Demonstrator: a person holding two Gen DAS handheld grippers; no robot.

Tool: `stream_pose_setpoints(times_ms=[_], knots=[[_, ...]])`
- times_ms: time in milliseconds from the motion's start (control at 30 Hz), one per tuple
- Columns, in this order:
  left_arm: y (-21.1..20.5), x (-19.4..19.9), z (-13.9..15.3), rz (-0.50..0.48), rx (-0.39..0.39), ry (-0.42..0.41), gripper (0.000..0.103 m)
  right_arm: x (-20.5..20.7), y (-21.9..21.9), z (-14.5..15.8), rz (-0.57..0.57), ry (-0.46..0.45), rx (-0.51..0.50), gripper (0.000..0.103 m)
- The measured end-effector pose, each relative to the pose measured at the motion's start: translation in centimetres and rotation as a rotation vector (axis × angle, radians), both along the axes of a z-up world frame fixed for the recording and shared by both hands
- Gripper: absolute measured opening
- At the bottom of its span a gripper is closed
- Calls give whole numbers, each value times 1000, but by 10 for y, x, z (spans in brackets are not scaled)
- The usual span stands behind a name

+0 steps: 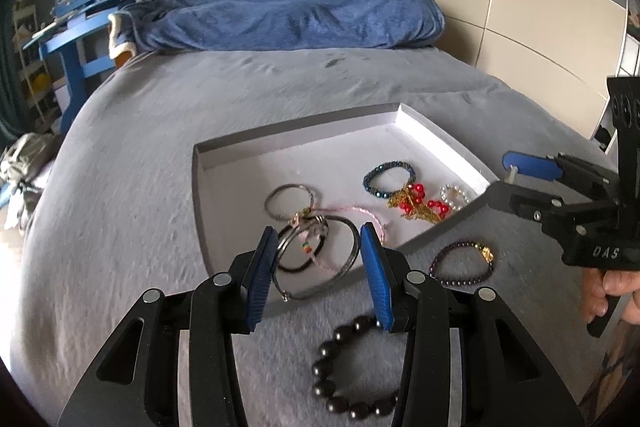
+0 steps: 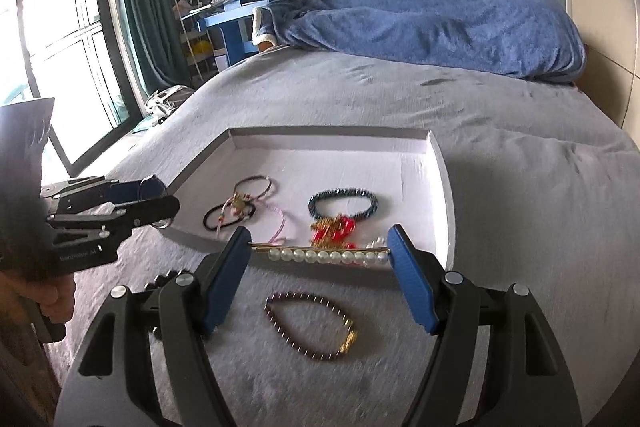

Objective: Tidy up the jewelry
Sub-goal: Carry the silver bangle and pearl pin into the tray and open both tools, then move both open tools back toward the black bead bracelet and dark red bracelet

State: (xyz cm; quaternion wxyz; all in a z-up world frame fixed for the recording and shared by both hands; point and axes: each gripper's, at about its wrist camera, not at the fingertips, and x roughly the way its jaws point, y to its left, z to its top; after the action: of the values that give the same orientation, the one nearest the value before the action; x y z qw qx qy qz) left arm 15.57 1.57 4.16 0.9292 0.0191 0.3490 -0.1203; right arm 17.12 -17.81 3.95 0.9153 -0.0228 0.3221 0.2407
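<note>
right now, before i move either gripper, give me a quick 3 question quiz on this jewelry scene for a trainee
1. True or false: the dark bead bracelet lies inside the white tray.
2. What is held between the right gripper fingers? A) a hair tie B) a pearl barrette C) nothing
3. How many bracelets lie on the grey bedspread outside the tray?

Key
1. False: it lies on the bedspread, in front of the tray.
2. B
3. Two: the dark bead bracelet and the purple bead bracelet with a gold charm.
</note>
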Motion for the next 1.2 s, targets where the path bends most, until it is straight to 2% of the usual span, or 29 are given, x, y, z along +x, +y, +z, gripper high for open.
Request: stream_pose_setpoints(times_ms=[233,400,633,967,1000,1100,1200], knots=[[-2,26,-10,-12,10,27,42,29,4,4,4,-15,-5,70],[0,47,-22,-4,9,59,35,52,10,0,8,-10,-16,70],[-3,70,-38,-8,8,96,35,80,12,-13,-1,21,-21,70],[-8,78,-48,-11,18,129,35,98,20,-33,8,85,-60,70],[-8,78,-48,-7,19,133,38,98,21,-36,10,92,-68,70],[-5,76,-46,19,18,121,59,99,23,-42,11,109,-89,70],[-1,74,-41,27,3,103,74,100,23,-44,3,121,-95,71]])
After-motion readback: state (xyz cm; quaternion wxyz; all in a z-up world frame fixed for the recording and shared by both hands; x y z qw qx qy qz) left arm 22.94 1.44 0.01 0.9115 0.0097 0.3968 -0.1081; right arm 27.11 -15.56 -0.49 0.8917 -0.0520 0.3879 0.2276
